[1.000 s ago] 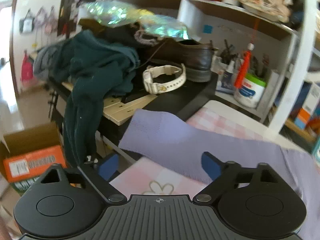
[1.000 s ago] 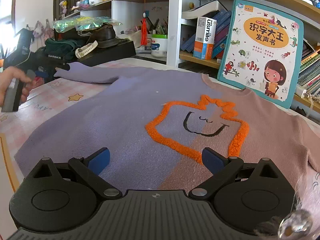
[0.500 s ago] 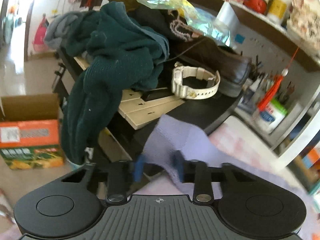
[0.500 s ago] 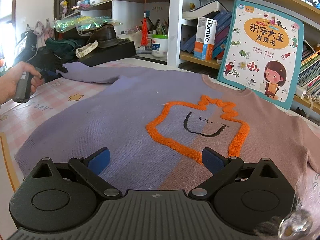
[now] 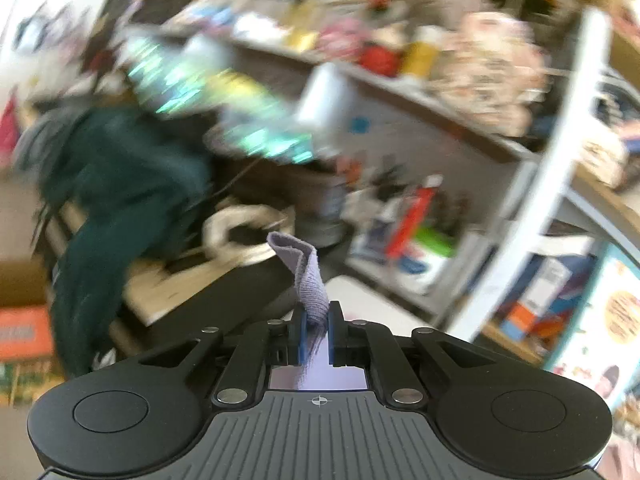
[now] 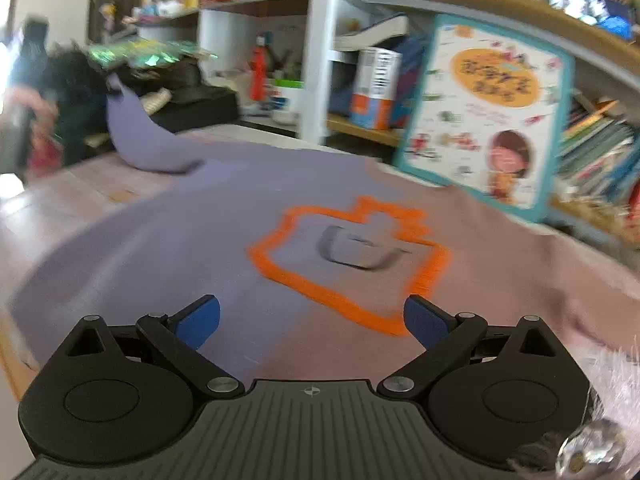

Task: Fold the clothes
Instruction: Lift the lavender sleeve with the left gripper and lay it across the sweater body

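A lilac and dusty-pink sweater (image 6: 180,240) with an orange outlined smiling face (image 6: 352,256) lies flat on the table. Its lilac sleeve (image 6: 136,136) is raised at the far left, where a person's hand (image 6: 32,104) holds the left gripper. In the left wrist view the left gripper (image 5: 316,316) has its jaws closing hard on the sleeve cuff (image 5: 306,276), whose pinched end sticks up from between the pads. My right gripper (image 6: 312,320) hovers open over the sweater's near hem with nothing between its fingers.
A children's picture book (image 6: 488,120) leans on the bookshelf behind the sweater. Left of the table, a dark stand carries a dark green garment (image 5: 120,192), a white watch (image 5: 244,232) and a shoe. A cardboard box (image 5: 24,328) sits on the floor. Pink checked tablecloth (image 6: 80,184) shows left of the sweater.
The left gripper closed on the sleeve cuff and lifted it off the table. The right gripper stayed open and nearly still over the hem.
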### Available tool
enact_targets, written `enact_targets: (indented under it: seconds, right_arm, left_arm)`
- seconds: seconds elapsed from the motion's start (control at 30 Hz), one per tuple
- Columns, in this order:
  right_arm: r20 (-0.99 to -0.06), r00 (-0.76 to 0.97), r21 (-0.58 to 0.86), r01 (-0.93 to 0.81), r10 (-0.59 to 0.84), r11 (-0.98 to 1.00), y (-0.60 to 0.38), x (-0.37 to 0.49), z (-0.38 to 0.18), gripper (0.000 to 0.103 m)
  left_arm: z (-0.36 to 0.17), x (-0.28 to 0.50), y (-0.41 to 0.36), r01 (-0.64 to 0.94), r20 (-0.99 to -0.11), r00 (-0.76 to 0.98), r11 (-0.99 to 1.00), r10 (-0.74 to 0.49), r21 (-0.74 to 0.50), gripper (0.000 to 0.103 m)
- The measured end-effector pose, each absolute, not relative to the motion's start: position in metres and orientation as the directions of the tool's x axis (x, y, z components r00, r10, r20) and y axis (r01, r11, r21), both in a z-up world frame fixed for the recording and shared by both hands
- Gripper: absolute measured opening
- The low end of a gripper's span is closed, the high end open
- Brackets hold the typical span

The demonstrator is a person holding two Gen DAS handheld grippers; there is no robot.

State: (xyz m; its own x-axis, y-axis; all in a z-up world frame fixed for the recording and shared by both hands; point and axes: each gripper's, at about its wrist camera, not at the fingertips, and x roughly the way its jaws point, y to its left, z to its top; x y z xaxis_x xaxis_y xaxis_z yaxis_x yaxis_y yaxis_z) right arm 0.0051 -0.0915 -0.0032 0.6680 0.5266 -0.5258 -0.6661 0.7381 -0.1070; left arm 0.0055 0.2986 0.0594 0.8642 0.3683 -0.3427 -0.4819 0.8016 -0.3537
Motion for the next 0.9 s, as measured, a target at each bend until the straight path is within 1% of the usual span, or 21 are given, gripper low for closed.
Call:
enact_targets:
  seconds: [0.07, 0.1, 0.33, 0.57, 0.67, 0.77, 0.9]
  right_arm:
    - [-0.518, 0.703, -0.142, -0.632, 0.487, 0.762, -0.105, 0.004, -0.003, 0.099]
    - [-0.517, 0.712, -0.136, -0.617, 0.476, 0.775, -0.115, 0.005, -0.002, 0.099]
    - [-0.525, 0.719, -0.002, -0.536, 0.456, 0.844, -0.173, 0.011, -0.001, 0.099]
    - [-0.525, 0.709, 0.117, -0.488, 0.471, 0.865, -0.2, 0.018, -0.002, 0.099]
    - [-0.543, 0.71, 0.095, -0.48, 0.449, 0.872, -0.195, 0.019, -0.003, 0.099]
    - [-0.551, 0.715, 0.04, -0.493, 0.431, 0.869, -0.186, 0.015, -0.003, 0.099]
    - [-0.556, 0.721, -0.015, -0.507, 0.414, 0.862, -0.178, 0.012, -0.005, 0.099]
  left_arm:
    - [0.074, 0.014, 0.282, -0.426, -0.311, 0.892, 0.84, 0.328, -0.335, 0.008]
    - [0.081, 0.019, 0.273, -0.394, -0.3, 0.906, 0.857, 0.3, -0.331, 0.008]
    - [0.113, 0.058, 0.203, -0.169, -0.249, 0.964, 0.939, 0.094, -0.298, 0.008]
    - [0.138, 0.107, 0.13, 0.011, -0.224, 0.972, 0.962, -0.075, -0.274, 0.008]
    - [0.14, 0.127, 0.102, 0.069, -0.228, 0.964, 0.957, -0.137, -0.283, 0.008]
    - [0.137, 0.145, 0.075, 0.129, -0.233, 0.952, 0.953, -0.196, -0.275, 0.008]
    - [0.126, 0.165, 0.045, 0.171, -0.267, 0.932, 0.949, -0.243, -0.265, 0.008]
